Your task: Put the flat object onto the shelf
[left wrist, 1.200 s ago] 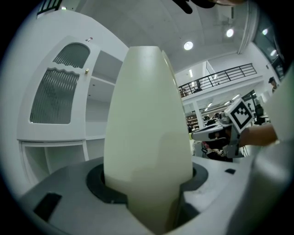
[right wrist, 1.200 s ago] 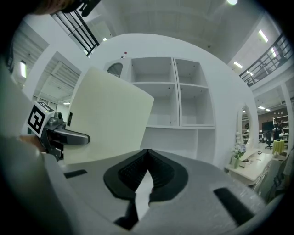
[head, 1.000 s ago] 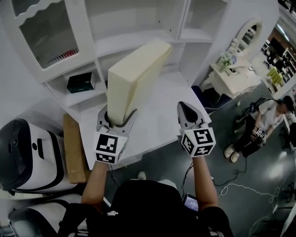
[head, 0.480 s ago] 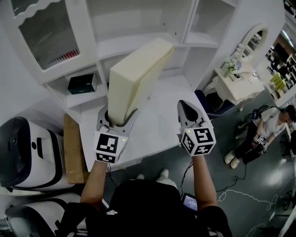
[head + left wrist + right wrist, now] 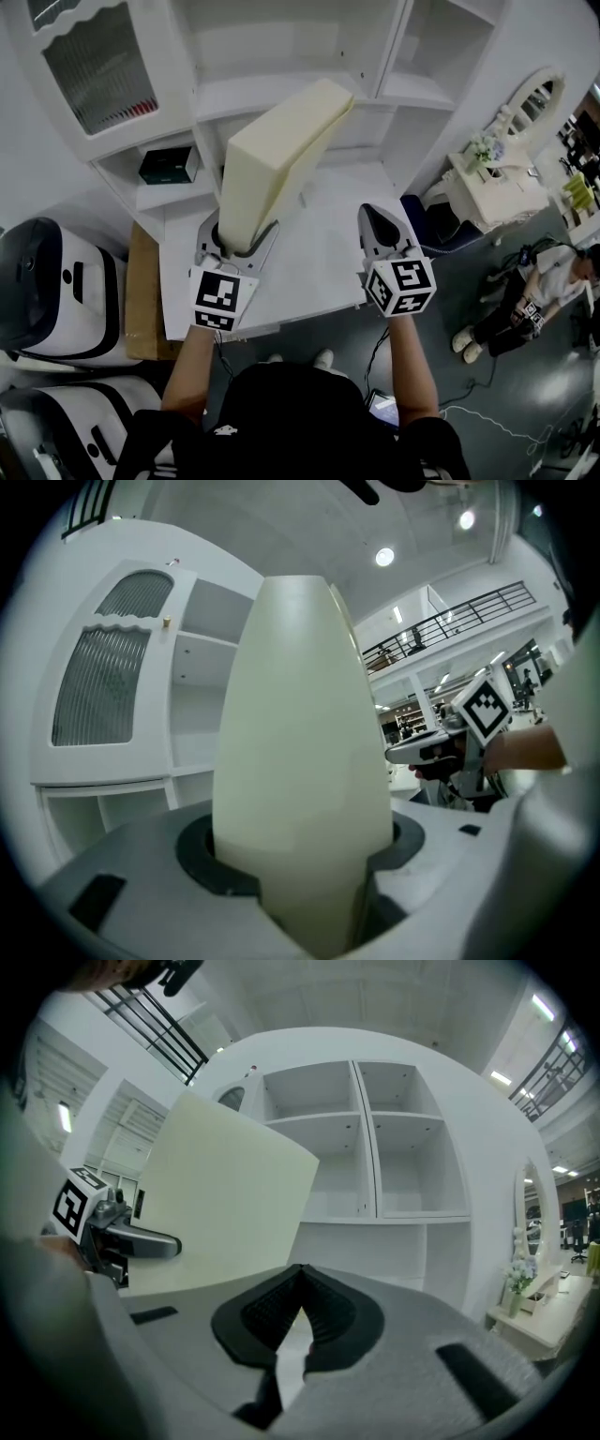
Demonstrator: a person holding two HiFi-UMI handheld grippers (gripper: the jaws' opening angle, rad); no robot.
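Now holding the cream foam slab (image 5: 277, 159) on edge over the white table (image 5: 323, 258), facing the white shelf unit (image 5: 281, 89), clamping its near end in the left claw (image 5: 237, 242) and carrying the right claw (image 5: 380, 225) closed, empty, beside it.

Grey left tongs (image 5: 240, 238), right tongs (image 5: 373, 217); black ribbed pads (image 5: 272, 1312); black-white marker cubes (image 5: 223, 298); black shirt (image 5: 281, 417).

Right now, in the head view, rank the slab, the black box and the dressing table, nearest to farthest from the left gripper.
1. Slab: clamped in the jaws of the left gripper.
2. Black box: on a shelf, up and to the left.
3. Dressing table: far off to the right.
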